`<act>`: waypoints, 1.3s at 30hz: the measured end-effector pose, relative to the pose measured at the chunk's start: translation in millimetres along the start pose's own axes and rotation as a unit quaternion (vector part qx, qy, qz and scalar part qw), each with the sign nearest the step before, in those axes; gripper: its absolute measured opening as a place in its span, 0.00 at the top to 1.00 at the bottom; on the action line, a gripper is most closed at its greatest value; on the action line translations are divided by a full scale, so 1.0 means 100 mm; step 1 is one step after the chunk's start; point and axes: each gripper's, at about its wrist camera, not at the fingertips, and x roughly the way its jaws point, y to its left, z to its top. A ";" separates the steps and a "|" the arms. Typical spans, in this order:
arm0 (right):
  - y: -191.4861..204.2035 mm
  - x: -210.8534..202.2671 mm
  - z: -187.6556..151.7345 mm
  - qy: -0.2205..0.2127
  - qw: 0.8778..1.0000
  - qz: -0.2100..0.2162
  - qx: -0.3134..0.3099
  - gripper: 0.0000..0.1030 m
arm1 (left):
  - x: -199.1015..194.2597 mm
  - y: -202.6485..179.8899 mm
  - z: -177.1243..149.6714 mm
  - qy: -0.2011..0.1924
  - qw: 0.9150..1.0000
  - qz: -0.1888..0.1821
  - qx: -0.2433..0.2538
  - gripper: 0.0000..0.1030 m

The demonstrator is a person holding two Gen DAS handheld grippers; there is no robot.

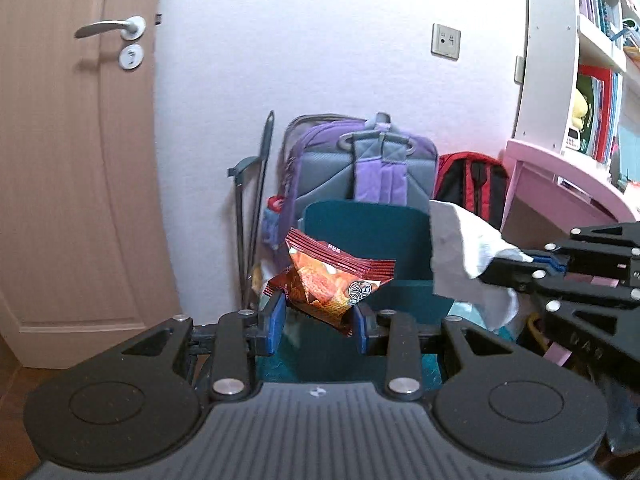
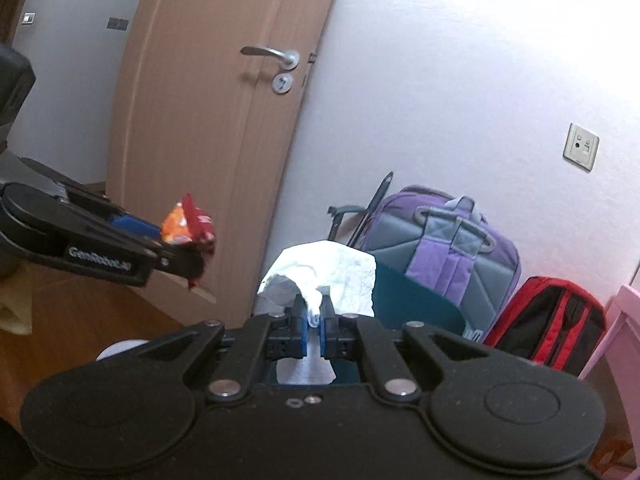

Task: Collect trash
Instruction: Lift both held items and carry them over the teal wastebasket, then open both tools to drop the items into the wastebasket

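By wall: backpacks (image 1: 360, 168); L gripper (image 1: 320, 324) clamps snack bag (image 1: 332, 276), R gripper (image 2: 314, 320) clamps tissue (image 2: 332, 276).

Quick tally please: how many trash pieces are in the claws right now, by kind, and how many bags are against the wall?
Snack wrappers: 1, red-orange wrapper in the left claw
Tissues: 1, white tissue in the right claw
Backpacks: 2, purple-grey backpack and red-black backpack
Total: 4
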 end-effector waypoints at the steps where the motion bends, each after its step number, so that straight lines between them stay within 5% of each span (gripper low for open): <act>1: -0.04 0.01 0.02 -0.002 1.000 -0.001 0.001 0.96 | 0.02 -0.04 0.05 0.000 1.000 -0.001 0.001 0.68; 17: -0.77 0.82 -0.10 0.028 0.999 -0.002 0.042 0.95 | 1.13 -0.64 0.58 0.039 0.999 0.000 0.038 0.68; 33: -0.99 1.46 -0.50 0.109 0.992 0.020 0.066 0.92 | 2.18 -0.68 0.45 0.147 0.989 0.012 0.029 0.67; 39: -1.03 1.55 -0.58 0.126 0.989 0.015 0.072 0.83 | 2.36 -0.70 0.37 0.177 0.984 0.017 0.028 0.67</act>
